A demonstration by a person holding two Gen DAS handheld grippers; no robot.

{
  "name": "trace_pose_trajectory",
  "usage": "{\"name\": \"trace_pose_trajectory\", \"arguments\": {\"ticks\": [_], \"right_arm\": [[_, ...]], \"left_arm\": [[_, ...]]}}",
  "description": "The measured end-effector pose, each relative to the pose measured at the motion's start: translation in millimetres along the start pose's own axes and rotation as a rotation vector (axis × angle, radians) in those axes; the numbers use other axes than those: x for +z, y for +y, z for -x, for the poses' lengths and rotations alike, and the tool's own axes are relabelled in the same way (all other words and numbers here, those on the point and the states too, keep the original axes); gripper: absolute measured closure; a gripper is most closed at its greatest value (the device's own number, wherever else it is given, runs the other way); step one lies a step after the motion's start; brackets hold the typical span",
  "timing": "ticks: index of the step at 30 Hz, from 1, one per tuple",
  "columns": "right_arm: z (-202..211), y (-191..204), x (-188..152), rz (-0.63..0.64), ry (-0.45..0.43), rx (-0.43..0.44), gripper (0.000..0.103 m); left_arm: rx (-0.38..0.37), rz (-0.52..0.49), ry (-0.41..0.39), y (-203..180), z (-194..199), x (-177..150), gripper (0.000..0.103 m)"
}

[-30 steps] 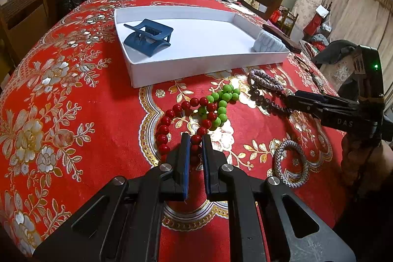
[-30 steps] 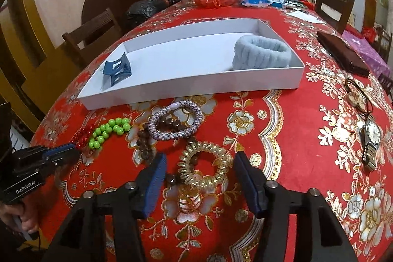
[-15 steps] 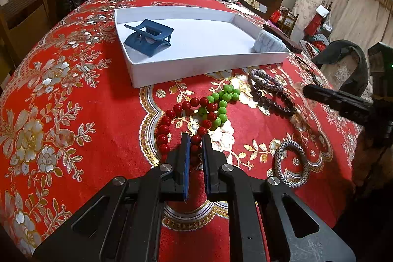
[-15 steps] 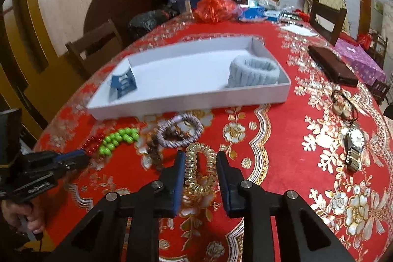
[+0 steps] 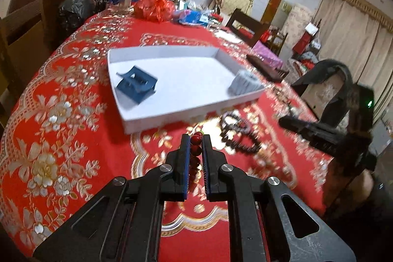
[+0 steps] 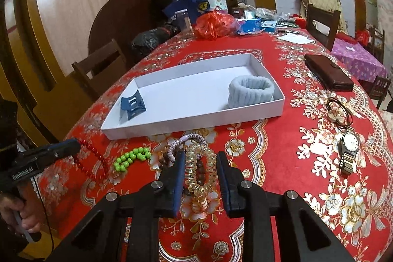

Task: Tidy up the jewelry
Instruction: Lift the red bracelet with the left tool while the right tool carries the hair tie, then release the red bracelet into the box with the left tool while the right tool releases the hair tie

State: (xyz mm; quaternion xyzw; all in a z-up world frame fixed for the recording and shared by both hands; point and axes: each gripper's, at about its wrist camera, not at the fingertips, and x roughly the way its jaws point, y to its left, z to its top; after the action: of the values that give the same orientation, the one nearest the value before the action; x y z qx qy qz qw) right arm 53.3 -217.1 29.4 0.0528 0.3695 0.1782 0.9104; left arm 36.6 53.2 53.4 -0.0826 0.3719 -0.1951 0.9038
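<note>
My left gripper (image 5: 195, 139) is shut on a strand of red beads (image 5: 196, 152) and holds it above the red cloth. In the right wrist view the strand (image 6: 94, 155) hangs from the left gripper (image 6: 75, 144) down to green beads (image 6: 132, 157) lying on the cloth. My right gripper (image 6: 201, 158) is shut on a gold coil hair tie (image 6: 196, 173), squeezed narrow between the blue pads. The white tray (image 6: 196, 123) beyond holds a blue hair claw (image 6: 132, 106) at its left and a pale blue scrunchie (image 6: 250, 91) at its right.
A purple braided bracelet (image 6: 189, 140) and a dark bead bracelet (image 5: 235, 134) lie just before the tray. A watch (image 6: 350, 146), a brown cord bracelet (image 6: 340, 112) and a brown wallet (image 6: 328, 73) lie to the right. Bags and clutter (image 6: 213, 25) fill the far end.
The left gripper rose, lifting the red beads off the cloth. The right gripper's jaws closed from wide apart onto the gold coil hair tie and rose a little.
</note>
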Motion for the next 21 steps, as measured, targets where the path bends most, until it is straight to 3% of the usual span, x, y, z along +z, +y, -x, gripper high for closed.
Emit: {"name": "trace_pose_trajectory", "arguments": {"ticks": [14,21], "right_arm": [[-24.1,-9.1,48.7,0.001,0.052,0.01,0.079],[-38.4,-6.1,70.8,0.041,0.074,0.03,0.079]], "left_arm": [[0.029,-0.032,-0.072,-12.4,-8.4,62.4,0.095],[0.048,-0.013,-0.06,-12.1,-28.2,83.4,0.095]]}}
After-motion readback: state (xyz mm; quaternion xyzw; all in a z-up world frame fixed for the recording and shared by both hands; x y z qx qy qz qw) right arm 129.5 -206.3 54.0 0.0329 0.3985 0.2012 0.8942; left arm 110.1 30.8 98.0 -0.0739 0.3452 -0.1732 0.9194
